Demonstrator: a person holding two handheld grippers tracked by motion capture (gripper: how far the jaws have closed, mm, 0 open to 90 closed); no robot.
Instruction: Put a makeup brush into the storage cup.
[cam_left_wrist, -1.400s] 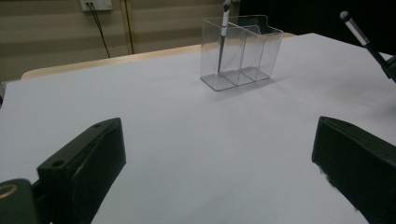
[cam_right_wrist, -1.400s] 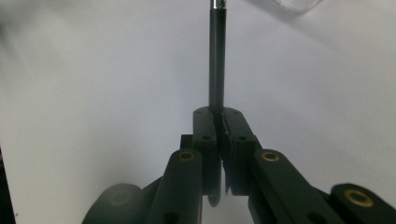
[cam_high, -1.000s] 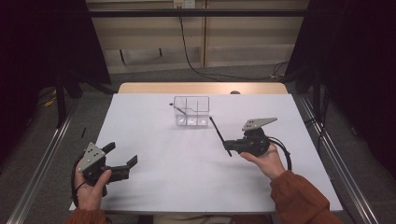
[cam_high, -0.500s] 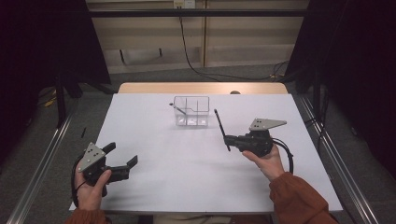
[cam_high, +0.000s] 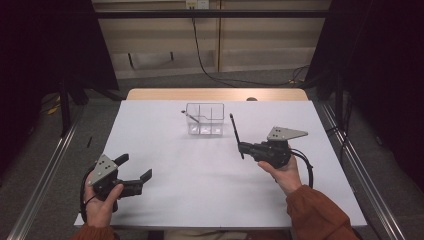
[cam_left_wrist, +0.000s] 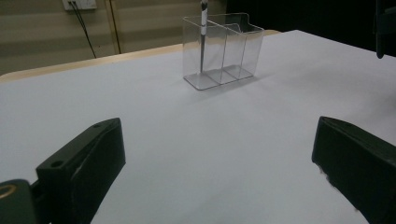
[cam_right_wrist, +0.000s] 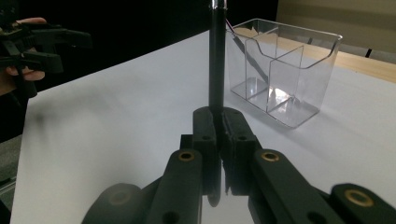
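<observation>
At 3 o'clock on worktop, right gripper fingers pinching black pen near its lower end, pen upright, near clear organiser at 12. Risk: low grip lets pen pivot or clip organiser rim. Organiser: 3 compartments, one pen leaning in the end one, rest empty. Left gripper at 8, fingers spread, nothing held.

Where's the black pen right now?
In the high view the black pen is clamped upright in the right gripper, right of centre on the table, just right of the clear organizer.
</observation>
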